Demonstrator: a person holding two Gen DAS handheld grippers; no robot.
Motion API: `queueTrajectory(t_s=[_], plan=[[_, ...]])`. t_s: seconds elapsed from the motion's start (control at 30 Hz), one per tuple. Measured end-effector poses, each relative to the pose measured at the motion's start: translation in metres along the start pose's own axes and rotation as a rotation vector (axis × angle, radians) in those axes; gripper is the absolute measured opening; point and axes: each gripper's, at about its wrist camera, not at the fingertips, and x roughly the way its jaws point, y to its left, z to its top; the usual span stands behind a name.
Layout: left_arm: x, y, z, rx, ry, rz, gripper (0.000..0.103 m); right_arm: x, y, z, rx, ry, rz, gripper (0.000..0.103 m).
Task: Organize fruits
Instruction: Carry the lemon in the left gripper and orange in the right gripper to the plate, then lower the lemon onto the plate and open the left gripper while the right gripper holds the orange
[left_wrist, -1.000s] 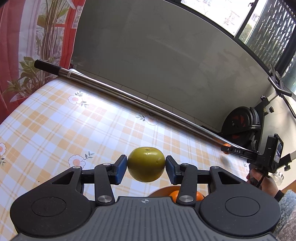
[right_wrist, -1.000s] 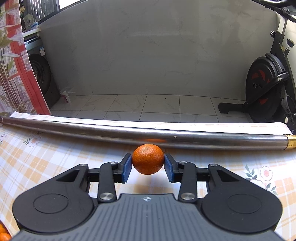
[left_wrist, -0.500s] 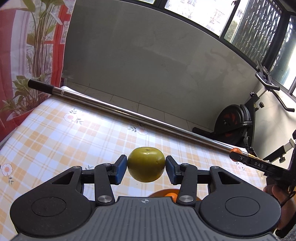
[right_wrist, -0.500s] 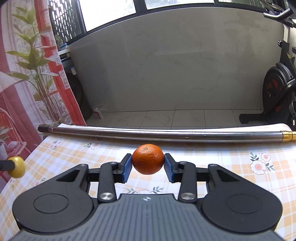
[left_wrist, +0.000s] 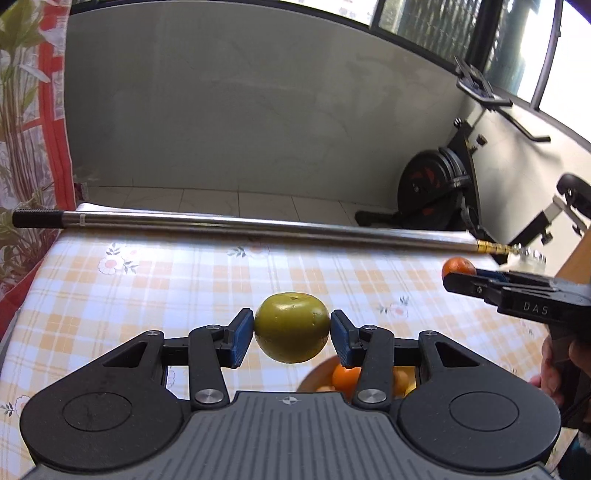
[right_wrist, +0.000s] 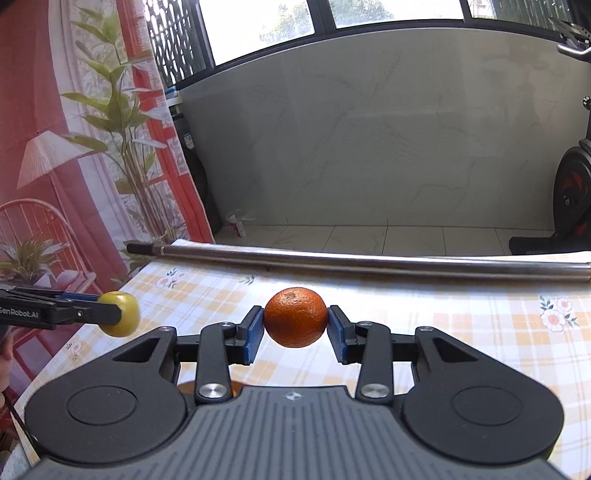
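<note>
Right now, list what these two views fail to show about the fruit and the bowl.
- Bowl: left wrist view, mostly hidden behind the left claw and its body; fruit count inside unreadable.
- Bowl in right wrist view: only an orange sliver under the right claw.
- Green fruit and orange: undersides unseen in either view.

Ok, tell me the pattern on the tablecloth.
The tablecloth is an orange-and-white check with small flower prints; the left wrist view shows it best.
</note>
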Motion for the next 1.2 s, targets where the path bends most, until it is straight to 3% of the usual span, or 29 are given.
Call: queueTrajectory(t_s=[0.23,0.7,1.2], plan=[[0.023,-0.003,-0.019,0.039,0.099,-0.053,0.048,0.014,0.017,-0.014,-0.085,0.129,0.085,0.040],[0.051,-0.034,-0.038,0.151,0.188,-0.126,0.048,0.026,0.009,-0.027,-0.110,0.234,0.130,0.040],[0.071,-0.063,-0.053,0.269,0.271,-0.146,0.048,0.027,-0.001,-0.034,-0.095,0.244,0.151,0.040]])
